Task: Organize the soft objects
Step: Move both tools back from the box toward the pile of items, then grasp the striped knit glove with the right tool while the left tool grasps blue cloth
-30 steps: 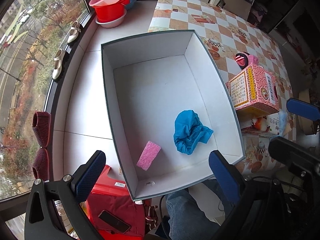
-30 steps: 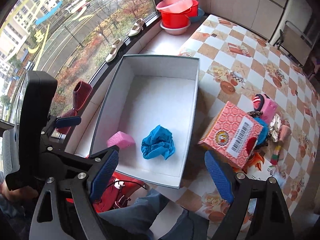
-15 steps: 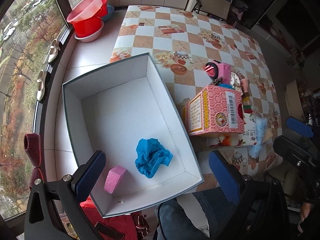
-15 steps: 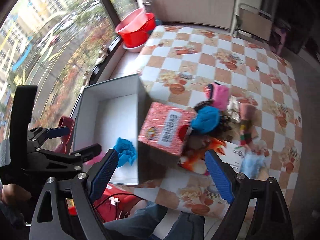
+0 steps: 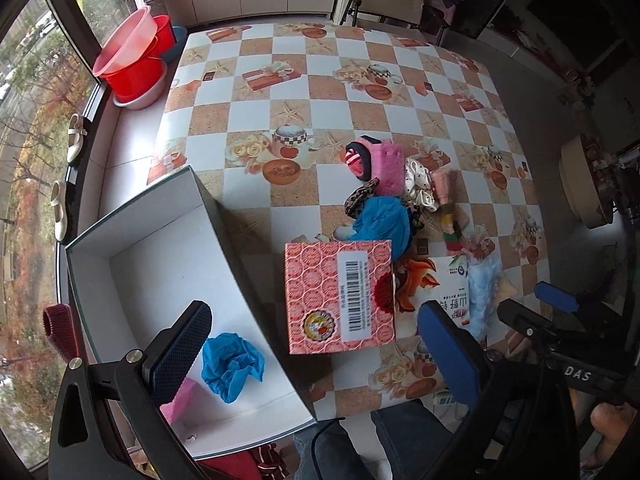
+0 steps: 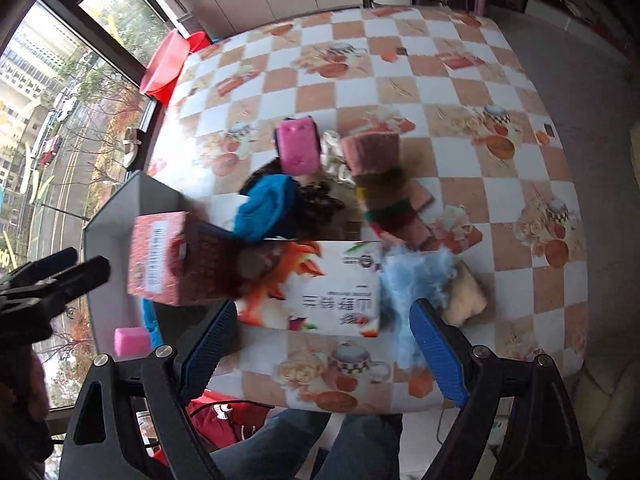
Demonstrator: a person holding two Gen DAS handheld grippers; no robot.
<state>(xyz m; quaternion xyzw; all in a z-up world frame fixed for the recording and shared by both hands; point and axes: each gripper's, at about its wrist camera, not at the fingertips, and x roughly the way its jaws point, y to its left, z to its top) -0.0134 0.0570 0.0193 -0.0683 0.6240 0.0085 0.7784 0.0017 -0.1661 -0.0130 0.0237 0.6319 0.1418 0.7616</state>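
A white open box (image 5: 160,264) stands at the table's left edge and holds a crumpled blue cloth (image 5: 230,364) and a pink sponge (image 5: 178,398). A pile of soft things lies on the table: a pink sponge (image 5: 390,170), a blue cloth (image 5: 382,222), a light blue fluffy piece (image 5: 484,288), a striped cloth (image 6: 386,208). My left gripper (image 5: 316,356) is open and empty above the box's near corner. My right gripper (image 6: 320,352) is open and empty above the white carton (image 6: 332,292). The box also shows in the right wrist view (image 6: 120,216).
A pink patterned carton (image 5: 340,296) lies between the box and the pile. The checked tablecloth (image 5: 320,80) stretches beyond. Red basins (image 5: 132,60) and shoes (image 5: 76,142) sit on the window ledge at left. A person's legs (image 6: 300,440) are at the near edge.
Both grippers have swung right, away from over the box toward the pile on the table. Both stay open and empty.
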